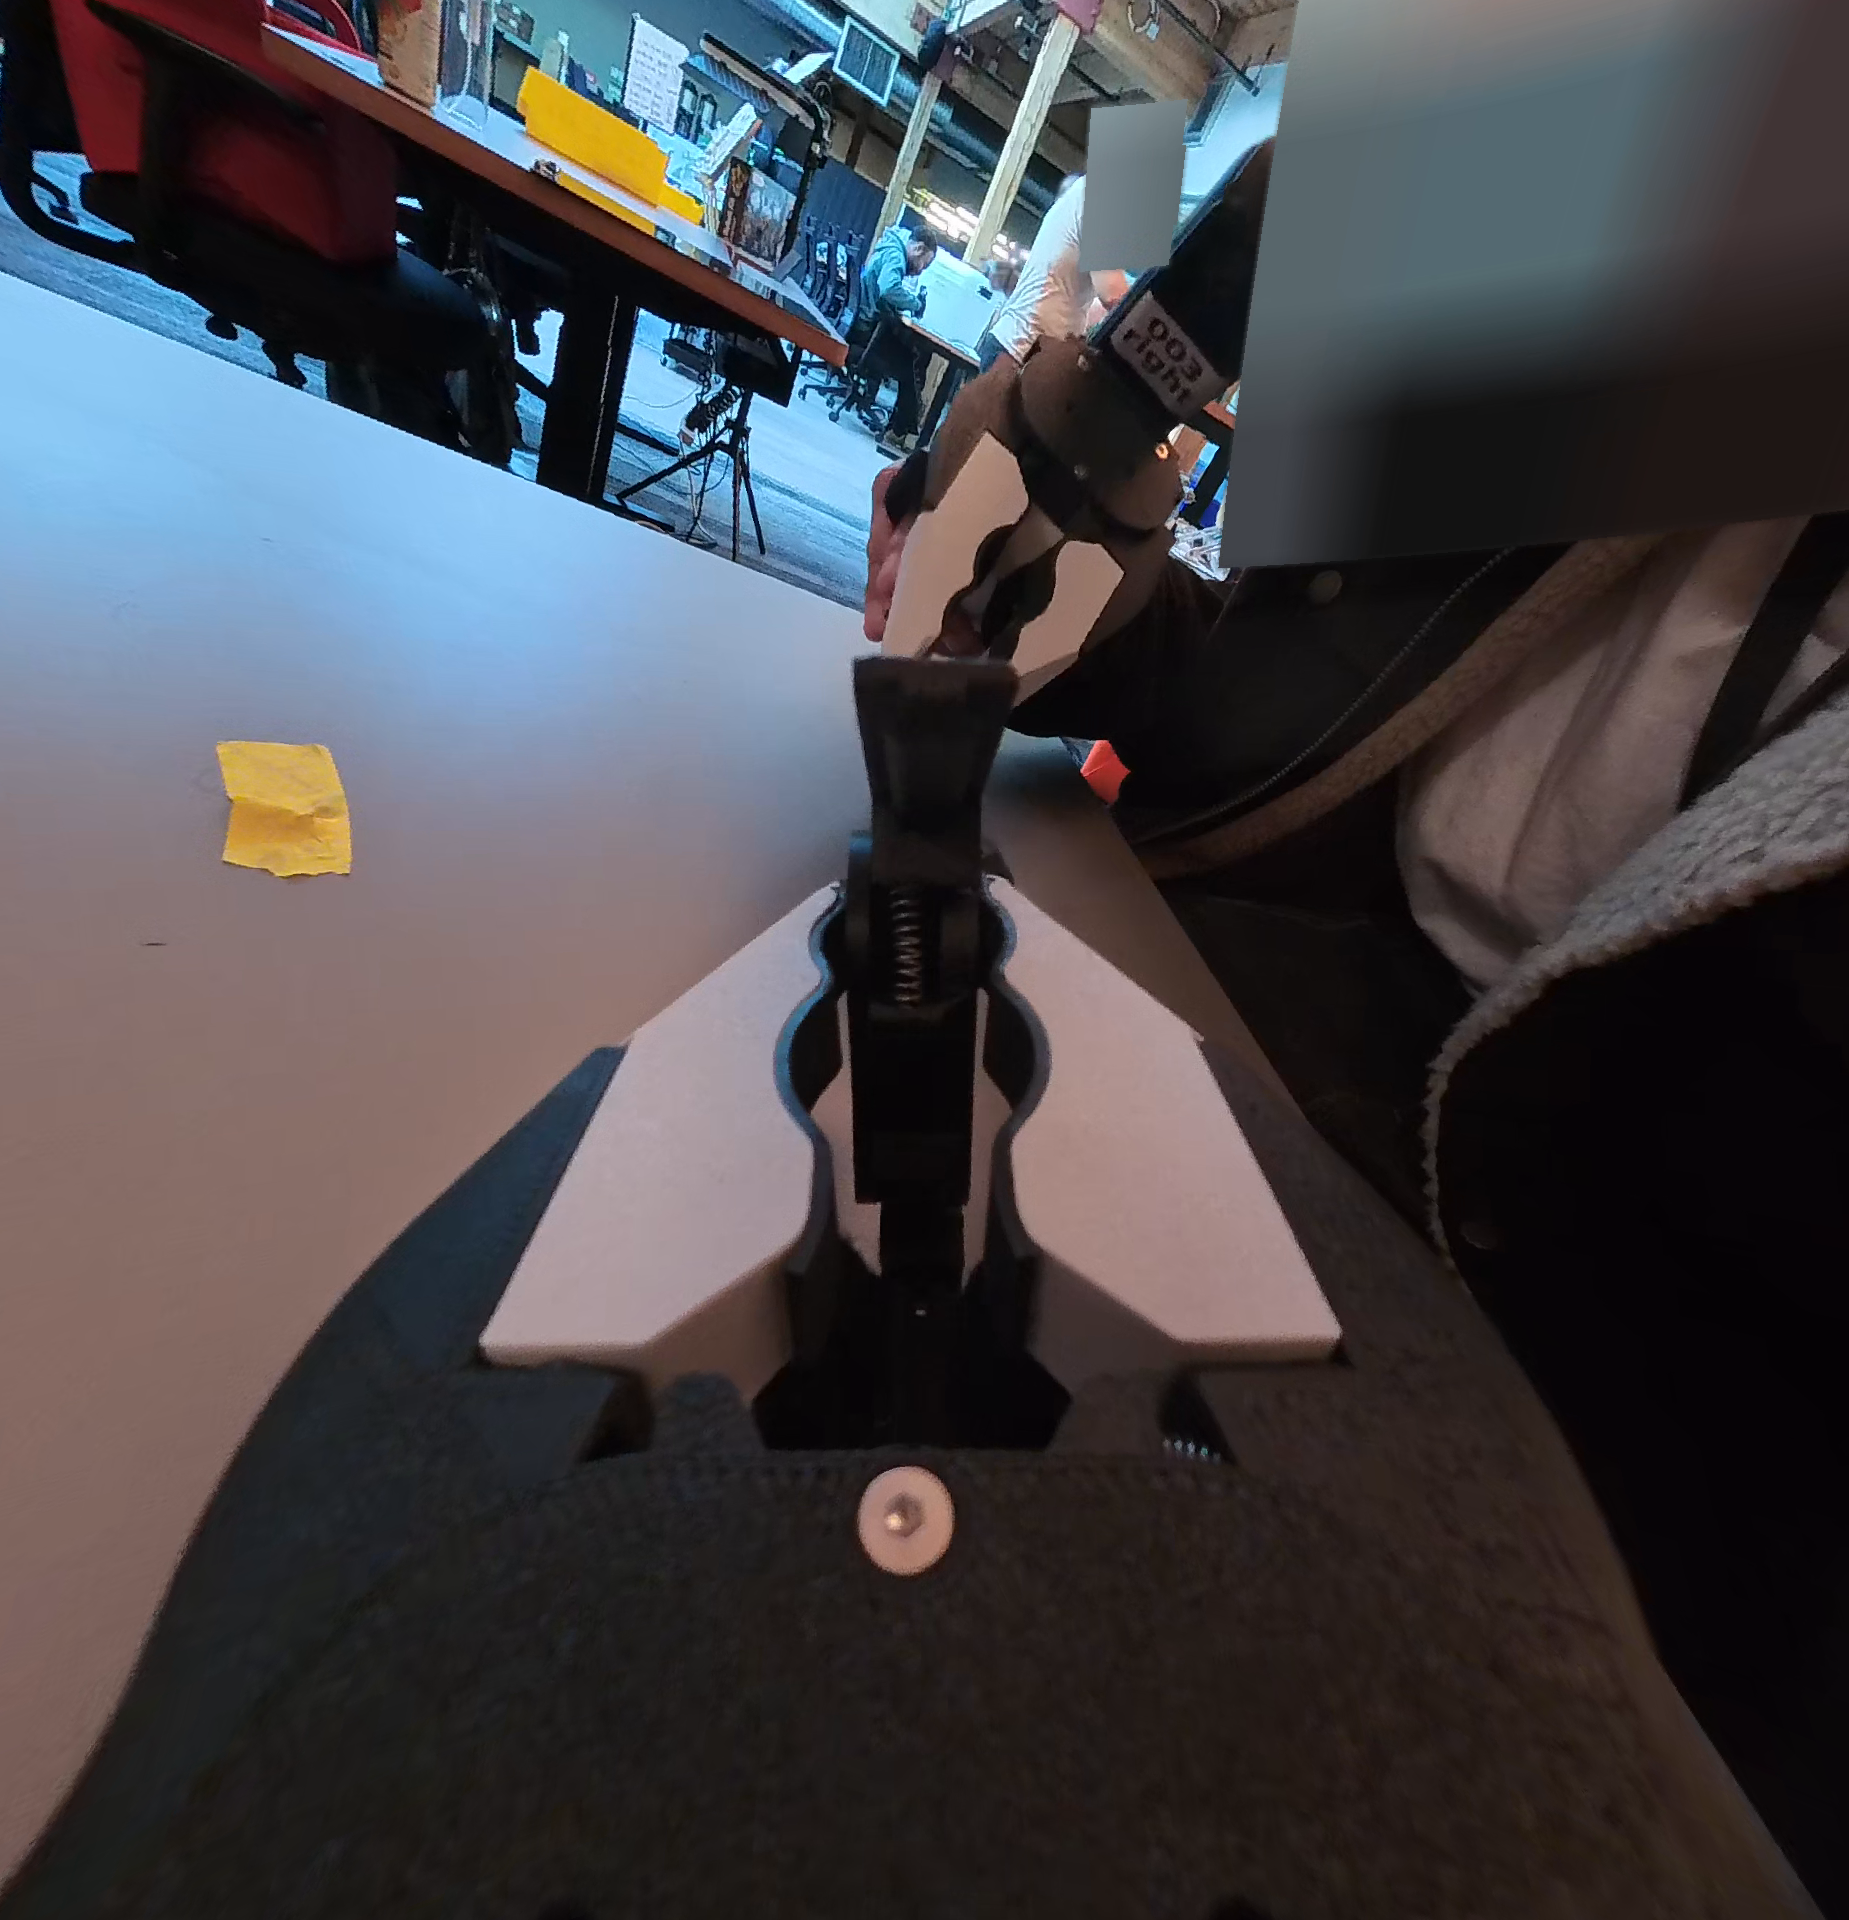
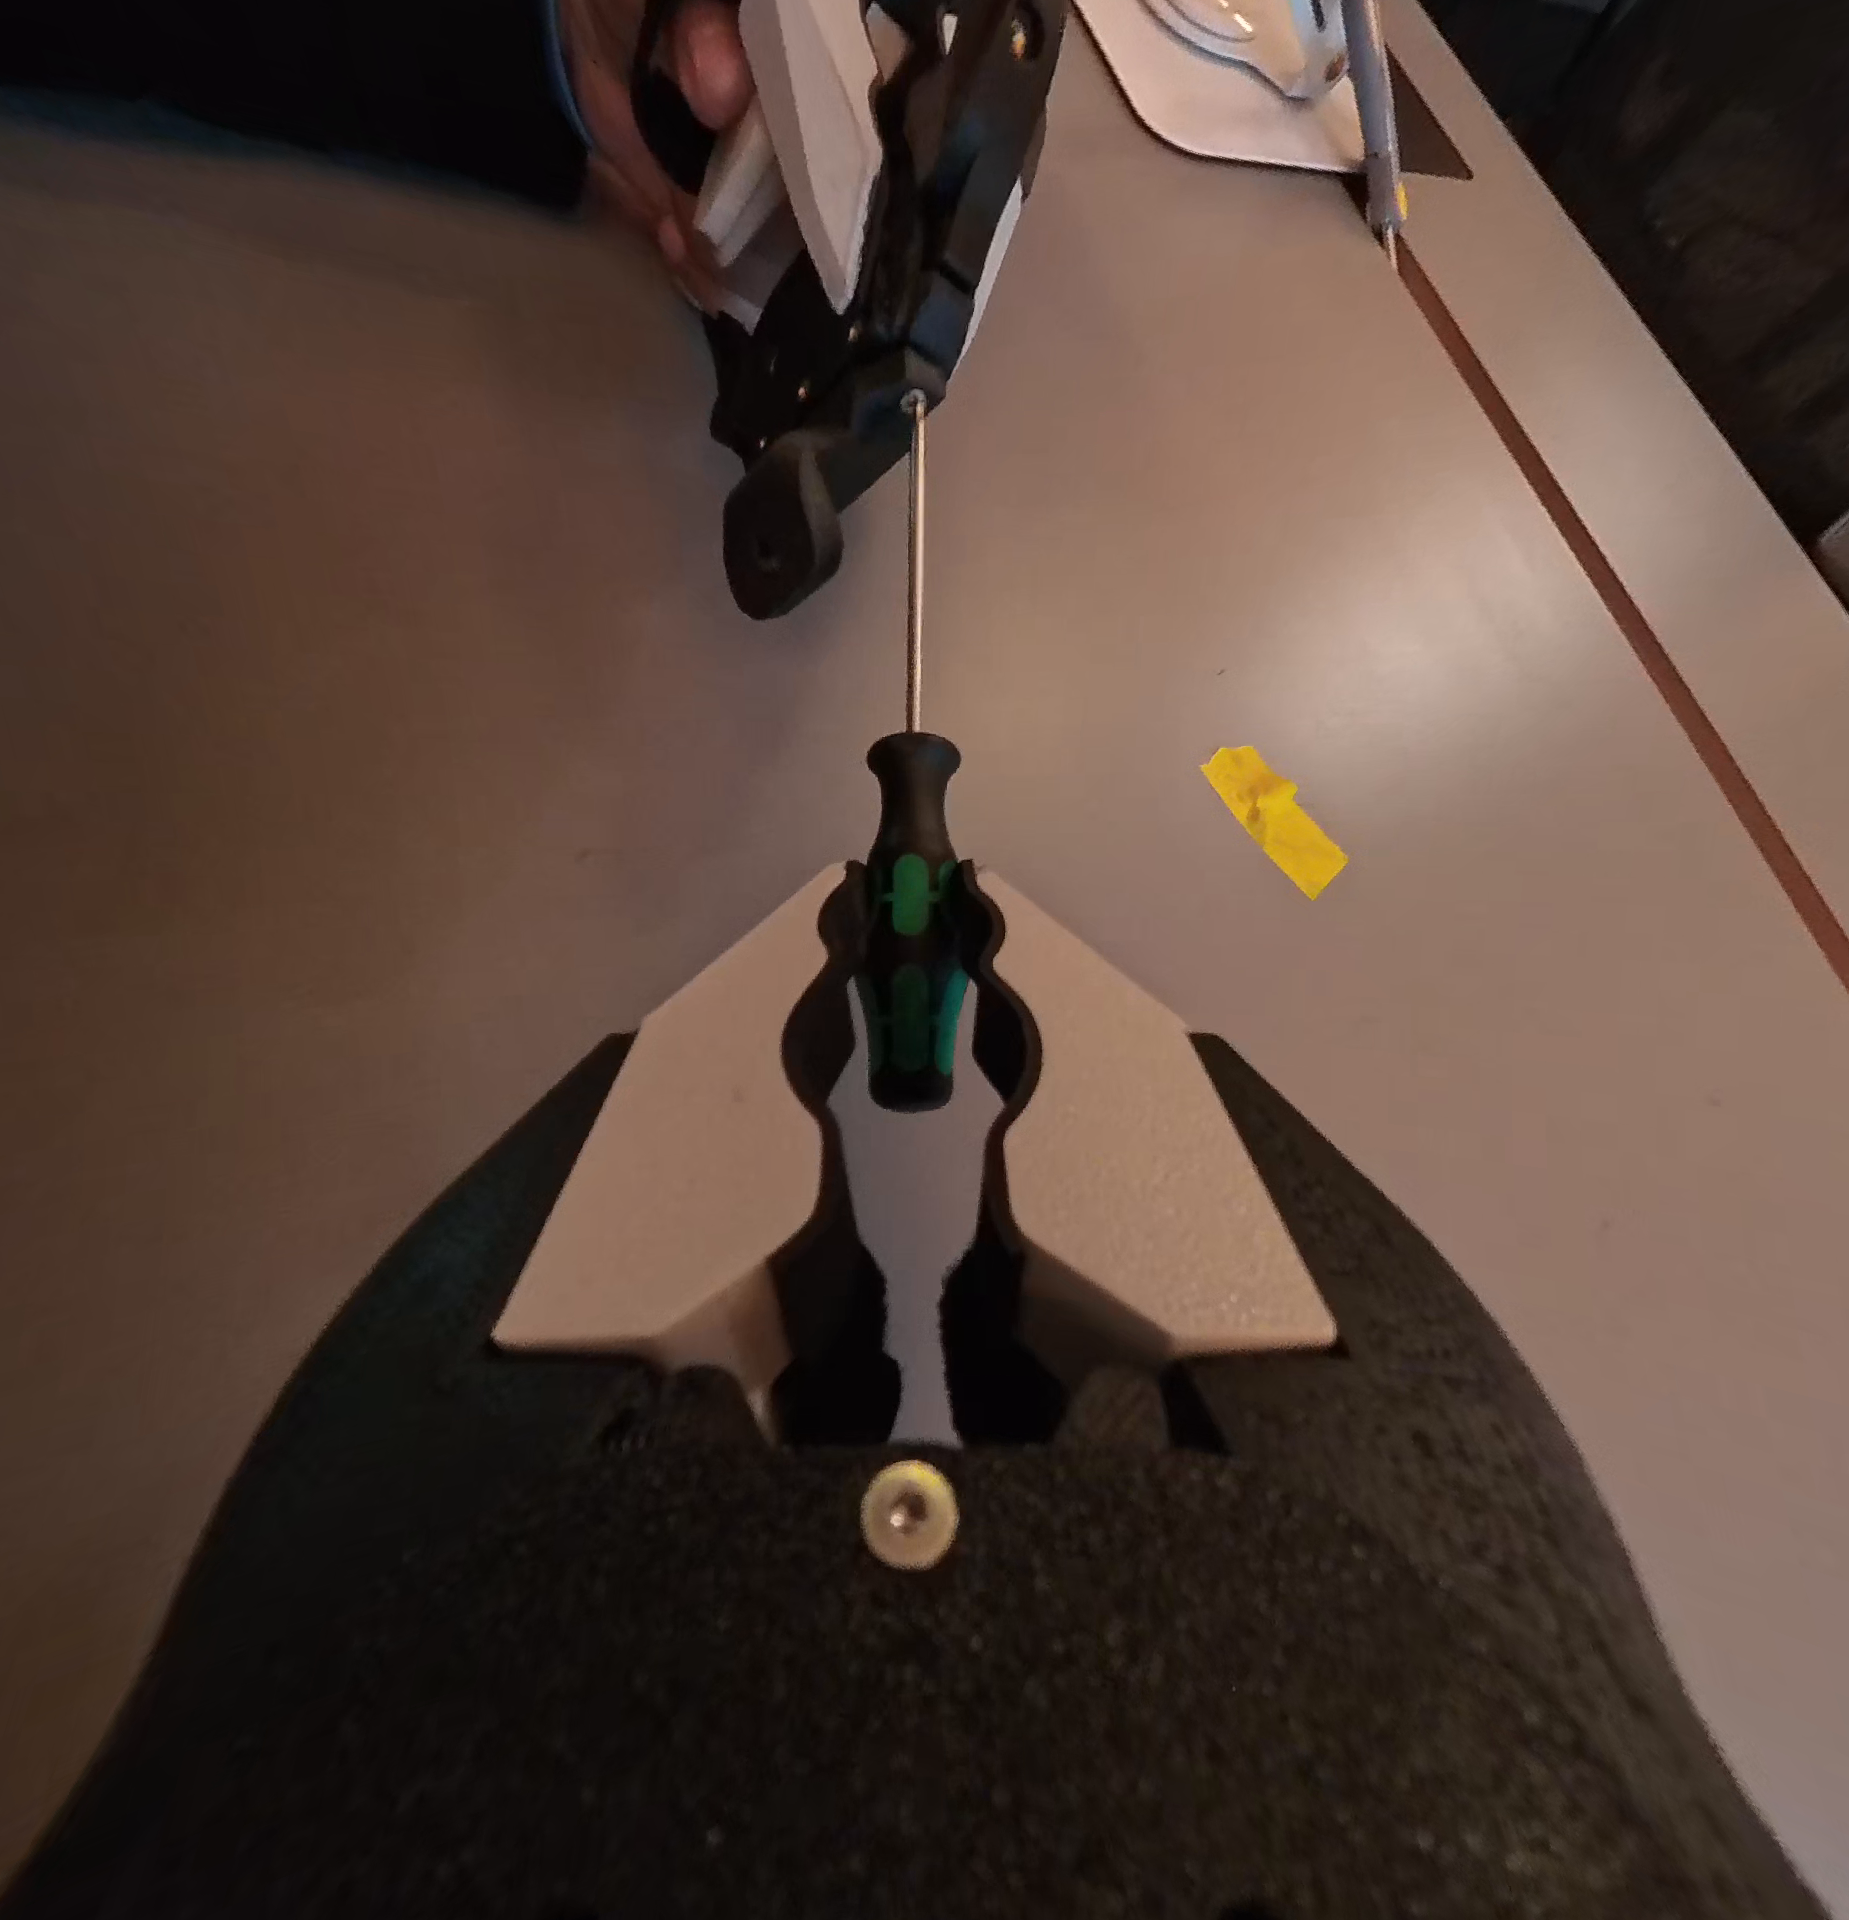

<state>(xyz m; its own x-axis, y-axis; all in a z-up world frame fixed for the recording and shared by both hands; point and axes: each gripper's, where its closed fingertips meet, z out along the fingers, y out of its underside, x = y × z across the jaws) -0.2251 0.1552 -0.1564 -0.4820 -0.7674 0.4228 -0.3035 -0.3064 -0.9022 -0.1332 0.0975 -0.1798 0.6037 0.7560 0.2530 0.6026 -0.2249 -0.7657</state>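
The left gripper (image 1: 912, 914) is closed on a black plastic part (image 1: 925, 810) with a coil spring (image 1: 907, 951) set in its middle; the part runs up between the pale fingers and sticks out past their tips, its flared far end lifted above the grey table (image 1: 380, 644). In the right wrist view the same part (image 2: 878, 343) shows farther off as a dark assembly with a rounded lug hanging at its lower end, held in the left gripper (image 2: 930, 135) with a hand (image 2: 691, 125) beside it. The right gripper (image 2: 909, 883) is clamped on a screwdriver (image 2: 912, 935) with a black and green handle — the handle sits in the front notch of the fingers, and the thin steel shaft reaches straight forward so that its tip meets a small screw head on the black part. From the left wrist view the right gripper (image 1: 987, 613) points down at the far end of the part, its fingers drawn close together. A crumpled strip of yellow tape (image 1: 284, 808) lies flat on the table, well apart from both grippers; it also shows to the right of the screwdriver (image 2: 1275, 821). A person in a dark jacket with a fleece lining (image 1: 1626, 883) sits at the table's edge, and a red chair (image 1: 234, 135) stands beyond the table.
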